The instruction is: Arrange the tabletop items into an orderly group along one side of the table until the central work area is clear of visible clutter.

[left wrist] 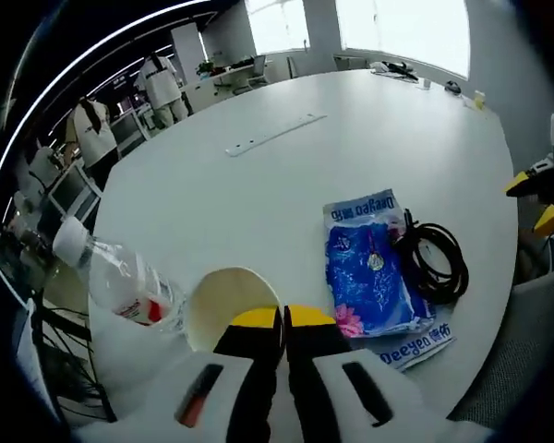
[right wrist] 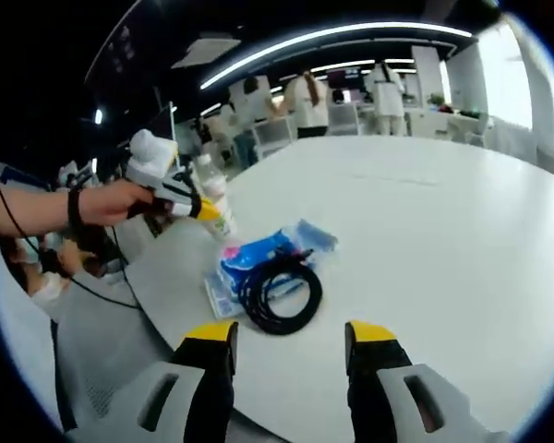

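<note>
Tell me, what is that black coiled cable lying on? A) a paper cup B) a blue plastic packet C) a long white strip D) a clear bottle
B: in the right gripper view the black coiled cable lies partly on the blue plastic packet, and the left gripper view shows the same overlap at the packet's edge.

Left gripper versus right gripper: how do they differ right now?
The left gripper has its jaws closed together, by a paper cup and a bottle; the right gripper has its jaws spread apart, empty, facing the black cable coil. Both have yellow-tipped black jaws.
</note>
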Demonstrator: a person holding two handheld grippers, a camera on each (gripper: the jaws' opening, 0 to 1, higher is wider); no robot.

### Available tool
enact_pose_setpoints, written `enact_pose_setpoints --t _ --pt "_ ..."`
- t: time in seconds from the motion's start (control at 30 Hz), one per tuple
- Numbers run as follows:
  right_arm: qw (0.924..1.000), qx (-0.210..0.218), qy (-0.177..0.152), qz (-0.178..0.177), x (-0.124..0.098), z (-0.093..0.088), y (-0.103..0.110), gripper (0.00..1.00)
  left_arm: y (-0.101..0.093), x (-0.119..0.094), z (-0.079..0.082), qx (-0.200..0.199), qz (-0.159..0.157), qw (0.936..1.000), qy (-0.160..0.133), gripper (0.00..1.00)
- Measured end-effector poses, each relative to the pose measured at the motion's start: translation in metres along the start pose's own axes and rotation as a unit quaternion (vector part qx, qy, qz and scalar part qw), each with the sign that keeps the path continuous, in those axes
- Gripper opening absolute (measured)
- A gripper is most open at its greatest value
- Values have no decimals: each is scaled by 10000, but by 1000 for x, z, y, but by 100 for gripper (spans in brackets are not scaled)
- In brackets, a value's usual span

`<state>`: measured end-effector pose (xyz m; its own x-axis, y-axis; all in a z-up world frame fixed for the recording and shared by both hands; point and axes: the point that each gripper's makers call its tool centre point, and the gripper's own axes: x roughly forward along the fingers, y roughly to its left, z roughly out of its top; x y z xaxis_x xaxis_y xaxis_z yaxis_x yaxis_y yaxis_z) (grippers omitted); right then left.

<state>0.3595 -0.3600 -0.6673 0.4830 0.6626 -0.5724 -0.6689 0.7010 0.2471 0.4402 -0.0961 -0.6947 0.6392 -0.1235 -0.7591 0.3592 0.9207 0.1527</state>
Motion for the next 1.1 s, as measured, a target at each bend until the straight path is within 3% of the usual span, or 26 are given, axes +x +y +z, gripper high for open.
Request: enact_pose_setpoints --t 0.37,0.6,0.83,1.1 --pt "9998 17 169 73 2 -4 7 46 14 28 8 107 112 9998 161 0" --pt "9994 -1 338 70 3 -8 6 45 26 36 20 60 155 9998 108 0" --pt "9994 -8 320 89 9 0 5 45 37 42 27 123 199 9997 117 0" --pt "9995 32 298 65 11 1 5 45 36 39 45 -23 176 9997 -182 7"
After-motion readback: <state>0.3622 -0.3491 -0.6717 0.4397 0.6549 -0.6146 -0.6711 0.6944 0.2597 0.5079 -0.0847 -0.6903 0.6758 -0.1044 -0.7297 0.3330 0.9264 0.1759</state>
